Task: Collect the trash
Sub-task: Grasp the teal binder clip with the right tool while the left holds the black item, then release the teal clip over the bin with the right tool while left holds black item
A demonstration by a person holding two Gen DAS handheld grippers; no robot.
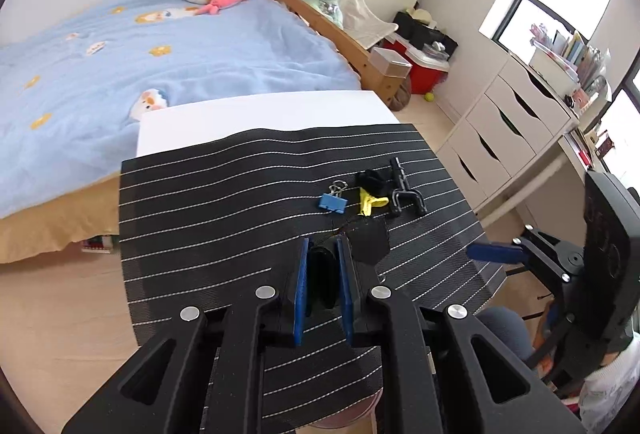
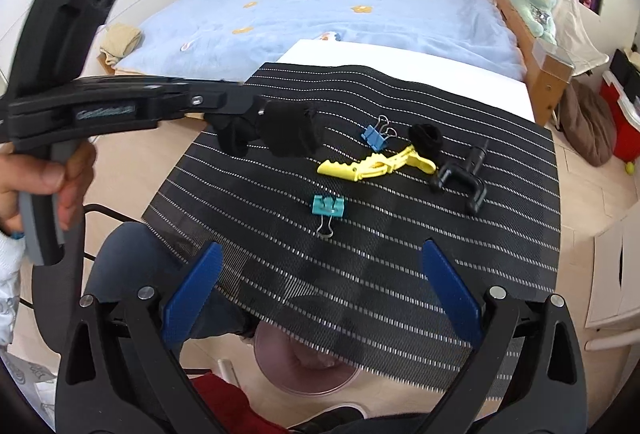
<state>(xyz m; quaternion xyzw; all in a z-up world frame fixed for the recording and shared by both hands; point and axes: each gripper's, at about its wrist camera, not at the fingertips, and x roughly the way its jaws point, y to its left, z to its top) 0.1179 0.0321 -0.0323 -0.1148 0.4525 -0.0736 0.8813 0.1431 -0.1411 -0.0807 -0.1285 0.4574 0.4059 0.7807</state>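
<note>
My left gripper is shut on a piece of black cloth. In the right wrist view that cloth hangs from the left gripper above the left part of the black striped mat. My right gripper is open and empty over the mat's near edge. On the mat lie a blue binder clip, a teal binder clip, a yellow hair clip, a black wad and a black plastic fork-shaped part.
A pink round bin stands on the floor under the mat's near edge. A bed with a blue blanket and plush toys lies behind the white table. White drawers stand to the right.
</note>
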